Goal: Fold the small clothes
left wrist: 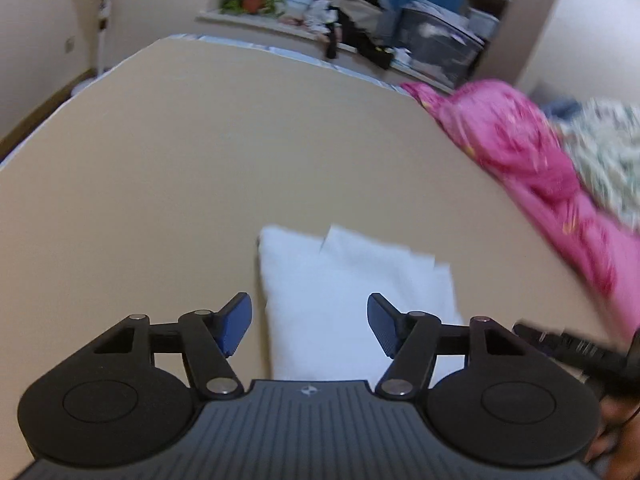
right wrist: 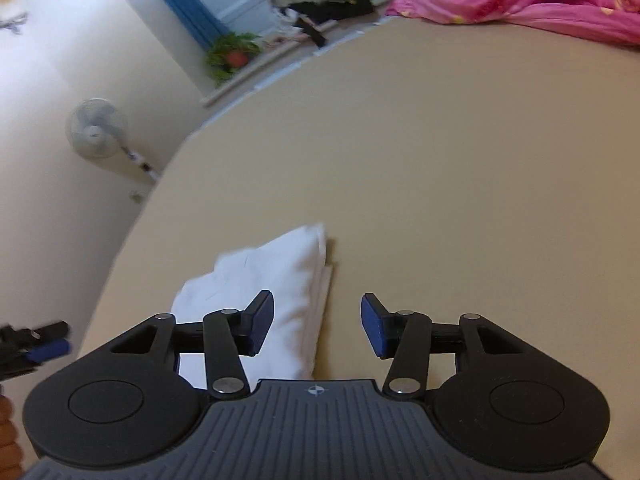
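The white cloth [left wrist: 352, 300] sits folded into a neat, layered rectangle on the tan bed [left wrist: 200, 160], no readable writing anywhere, and both the left gripper [left wrist: 310, 328] and right gripper [right wrist: 318, 326] hang wide apart, gripping nothing.

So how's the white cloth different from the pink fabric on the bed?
The white cloth is plain and folded into a compact, layered rectangle; the pink fabric is patterned and lies loose and rumpled. The white cloth sits just ahead of both open grippers, left gripper and right gripper; the pink fabric lies farther off. Both rest on the tan bed surface.
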Demonstrator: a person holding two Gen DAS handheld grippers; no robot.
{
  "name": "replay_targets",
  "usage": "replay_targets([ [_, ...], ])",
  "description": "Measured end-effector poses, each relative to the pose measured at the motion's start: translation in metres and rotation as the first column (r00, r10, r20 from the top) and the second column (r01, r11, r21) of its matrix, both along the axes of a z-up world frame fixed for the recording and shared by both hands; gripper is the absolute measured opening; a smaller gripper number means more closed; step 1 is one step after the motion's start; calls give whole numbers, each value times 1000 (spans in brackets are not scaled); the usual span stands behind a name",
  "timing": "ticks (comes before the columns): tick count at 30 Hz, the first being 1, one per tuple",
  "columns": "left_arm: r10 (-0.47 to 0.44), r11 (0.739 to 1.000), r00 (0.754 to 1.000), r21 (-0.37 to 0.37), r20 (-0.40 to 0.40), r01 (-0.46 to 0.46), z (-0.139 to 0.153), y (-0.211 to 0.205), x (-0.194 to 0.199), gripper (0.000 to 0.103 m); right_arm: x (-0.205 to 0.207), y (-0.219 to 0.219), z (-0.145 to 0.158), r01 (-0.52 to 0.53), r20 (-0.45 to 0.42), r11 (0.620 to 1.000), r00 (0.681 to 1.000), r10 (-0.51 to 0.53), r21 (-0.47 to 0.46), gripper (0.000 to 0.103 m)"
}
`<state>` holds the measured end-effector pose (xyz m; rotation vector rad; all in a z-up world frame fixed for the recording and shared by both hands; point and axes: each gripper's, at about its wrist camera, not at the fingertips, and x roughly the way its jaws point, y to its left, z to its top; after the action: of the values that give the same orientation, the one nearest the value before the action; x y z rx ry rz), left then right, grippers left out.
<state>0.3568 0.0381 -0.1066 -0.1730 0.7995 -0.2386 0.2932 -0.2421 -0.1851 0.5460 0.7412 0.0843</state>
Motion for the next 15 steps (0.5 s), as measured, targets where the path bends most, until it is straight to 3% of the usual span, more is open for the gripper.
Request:
replay_targets([
  [2,-15,999,998,30,-60,17,-36,-8,-11,59,-8,14,-12,-53,-17,998,998,53,-24,59],
  [4,-18,999,987,42,-161,25,-78,-15,-15,45,-11,26,-33,-94,-93,995,991,91,-31,60],
  [5,-21,998,979,59,-201,34,-96,-19,-18,45,-8,28,-44,-111,-123,994,987,108,-18,54],
  [6,-13,997,977,73,-211,30,-107,-21,-25,45,-11,30,-54,-118,-133,993,985,114,-22,35],
  [7,-8,997,984,75,-179,21,-106,-19,-31,46,-26,28,-63,-118,-143,993,983,114,-20,32],
  [10,22,997,984,81,-179,-8,-96,-13,-41,46,-37,18,-69,-46,-152,997,987,54,59,29],
  [12,30,995,980,101,-199,-10,-99,-11,-48,47,-47,18,-67,-30,-151,999,988,36,40,31],
  [15,3,965,978,256,-209,51,-91,-22,-68,50,-62,12,-62,-17,-187,1000,982,19,14,32],
])
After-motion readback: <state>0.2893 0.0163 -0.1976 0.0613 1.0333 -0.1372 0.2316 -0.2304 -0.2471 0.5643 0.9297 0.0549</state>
